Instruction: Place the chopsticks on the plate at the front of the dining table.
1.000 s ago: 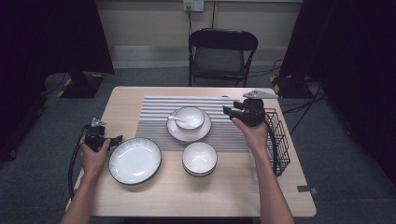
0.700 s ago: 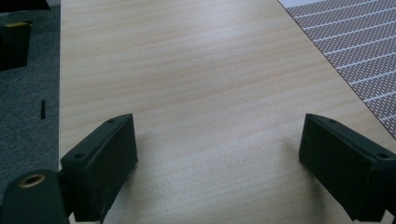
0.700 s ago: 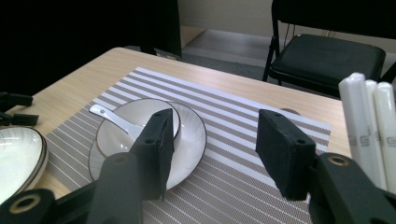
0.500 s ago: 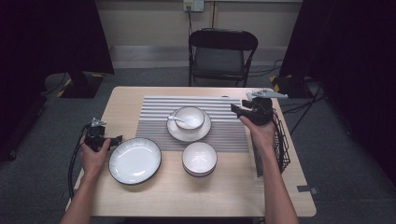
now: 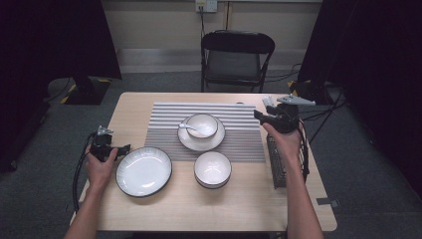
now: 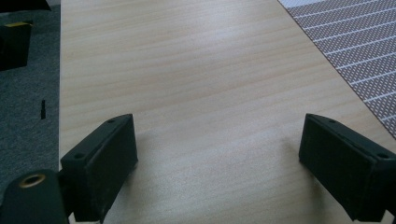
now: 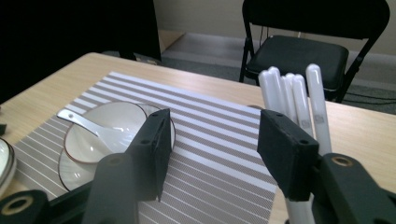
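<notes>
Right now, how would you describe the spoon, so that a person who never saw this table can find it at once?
Start from the striped placemat in the middle of the wooden table. On it stands a saucer carrying a small bowl, and the spoon lies in that bowl, handle toward the left. It is the one white ceramic spoon; the other bowl and the plate hold nothing.

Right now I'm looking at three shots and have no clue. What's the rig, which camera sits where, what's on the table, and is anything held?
There is no robot: a person holds a handheld gripper in each hand. The wide shot comes from a fixed camera above the table. The other two cameras ride on the grippers and look along their black fingers. On the table are a striped mat, a large plate, a bowl, a second bowl with a spoon on a saucer, and a wire basket. The left gripper and right gripper are open and empty.
</notes>
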Tool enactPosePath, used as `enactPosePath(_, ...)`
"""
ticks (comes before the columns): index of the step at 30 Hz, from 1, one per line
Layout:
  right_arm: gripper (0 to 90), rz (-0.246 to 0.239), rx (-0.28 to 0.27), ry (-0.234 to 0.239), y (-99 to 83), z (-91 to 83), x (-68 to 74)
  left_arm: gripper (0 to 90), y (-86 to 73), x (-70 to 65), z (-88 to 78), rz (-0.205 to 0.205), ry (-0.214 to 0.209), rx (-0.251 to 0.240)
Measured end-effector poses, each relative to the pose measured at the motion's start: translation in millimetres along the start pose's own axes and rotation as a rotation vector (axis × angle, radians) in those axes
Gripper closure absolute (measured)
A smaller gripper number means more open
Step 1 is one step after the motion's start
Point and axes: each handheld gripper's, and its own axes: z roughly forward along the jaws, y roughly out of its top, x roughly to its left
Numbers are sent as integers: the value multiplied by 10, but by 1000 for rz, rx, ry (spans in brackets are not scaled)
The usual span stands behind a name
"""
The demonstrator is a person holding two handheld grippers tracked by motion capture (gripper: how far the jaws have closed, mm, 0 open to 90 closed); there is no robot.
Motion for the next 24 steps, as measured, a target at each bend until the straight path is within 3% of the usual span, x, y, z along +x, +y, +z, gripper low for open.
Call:
enactPosePath(13, 424, 52, 23, -33, -60, 70, -190, 108, 0, -1, -1, -1, 1, 1)
enactPosePath(24, 462, 46, 57, -41, -87, 122, -184, 108, 0, 0, 0, 0, 0, 0)
